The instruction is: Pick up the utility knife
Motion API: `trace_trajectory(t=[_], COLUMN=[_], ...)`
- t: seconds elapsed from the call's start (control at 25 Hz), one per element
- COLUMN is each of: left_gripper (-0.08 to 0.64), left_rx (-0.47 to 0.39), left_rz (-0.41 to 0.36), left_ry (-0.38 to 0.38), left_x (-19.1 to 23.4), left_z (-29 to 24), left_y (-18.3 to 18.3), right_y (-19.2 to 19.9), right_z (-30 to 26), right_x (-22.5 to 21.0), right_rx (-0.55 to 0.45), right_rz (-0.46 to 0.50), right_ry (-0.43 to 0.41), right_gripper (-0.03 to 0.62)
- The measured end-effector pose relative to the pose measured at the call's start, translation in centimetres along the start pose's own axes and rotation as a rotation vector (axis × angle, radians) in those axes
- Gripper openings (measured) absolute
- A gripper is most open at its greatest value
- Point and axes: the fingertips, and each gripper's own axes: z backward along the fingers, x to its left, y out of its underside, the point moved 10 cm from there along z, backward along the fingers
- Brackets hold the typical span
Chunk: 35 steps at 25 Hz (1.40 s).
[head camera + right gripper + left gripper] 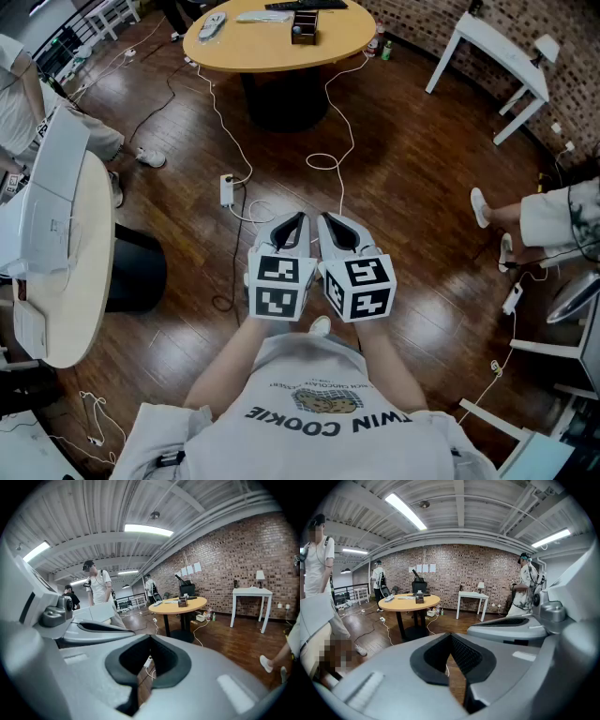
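Observation:
My left gripper (289, 226) and right gripper (336, 227) are held side by side in front of the person's chest, above the wooden floor. Both are shut with nothing between their jaws, as the left gripper view (450, 635) and the right gripper view (150, 637) also show. Far ahead stands a round wooden table (272, 49). On it lie a small dark box (302, 28), a black flat item and a grey elongated object (213, 24). I cannot tell whether that object is the utility knife. The same table (408, 603) is distant in both gripper views (178, 605).
White cables and a power strip (226, 189) run across the floor between me and the round table. A pale round table (70, 281) and a black bin (136, 272) stand at the left. A white table (492, 42) is at the back right. A seated person's legs (525, 217) are at the right.

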Motion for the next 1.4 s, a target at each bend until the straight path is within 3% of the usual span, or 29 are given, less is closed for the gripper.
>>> trace_trajectory(t=[0.84,1.16,1.4], left_gripper=[0.005,0.005,0.005], left_rx=[-0.013,-0.016,-0.010], left_rz=[0.025,0.030,0.023], left_ry=[0.083,0.086,0.084], left_x=[18.7,21.3,21.6], left_z=[-7.6,-9.5,-12.5], left_y=[-4.9,-5.9,-7.1], right_y=[-7.3,-8.7,-9.5], right_z=[-18.2,-21.4,-23.5], right_x=[4.4,4.3,1.8], right_rx=[0.030,0.035,0.034], right_rz=[0.022,0.029,0.024], right_ry=[0.075,0.069,0.069], right_gripper=[0.002,0.002,0.000])
